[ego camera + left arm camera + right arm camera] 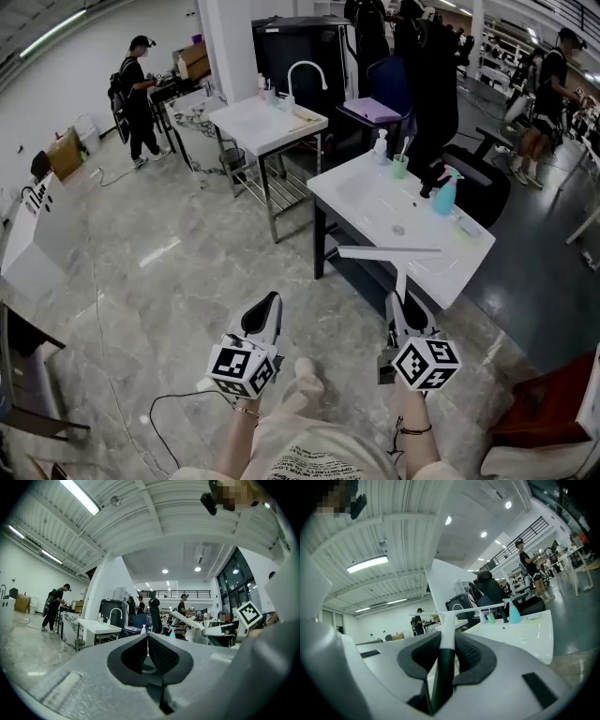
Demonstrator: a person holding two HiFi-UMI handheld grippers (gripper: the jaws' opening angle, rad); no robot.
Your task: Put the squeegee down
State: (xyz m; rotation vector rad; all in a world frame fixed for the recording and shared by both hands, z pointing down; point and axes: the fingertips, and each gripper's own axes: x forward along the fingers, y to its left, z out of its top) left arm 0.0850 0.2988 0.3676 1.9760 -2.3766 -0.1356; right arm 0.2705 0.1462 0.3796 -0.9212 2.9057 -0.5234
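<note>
The white squeegee (392,253) has a long flat blade and a dark handle. My right gripper (397,307) is shut on that handle and holds the blade level just before the near edge of the white sink counter (370,208). In the right gripper view the handle (444,656) runs up between the pads to the blade (461,613). My left gripper (270,302) hangs over the floor to the left of the counter, shut with nothing between its pads. In the left gripper view the squeegee (186,620) shows to the right.
On the counter stand a teal spray bottle (445,193), a green cup (400,167) and a soap bottle (380,146). A second sink table (267,122) stands behind it. A black office chair (478,178) is at the right, and people stand at the back.
</note>
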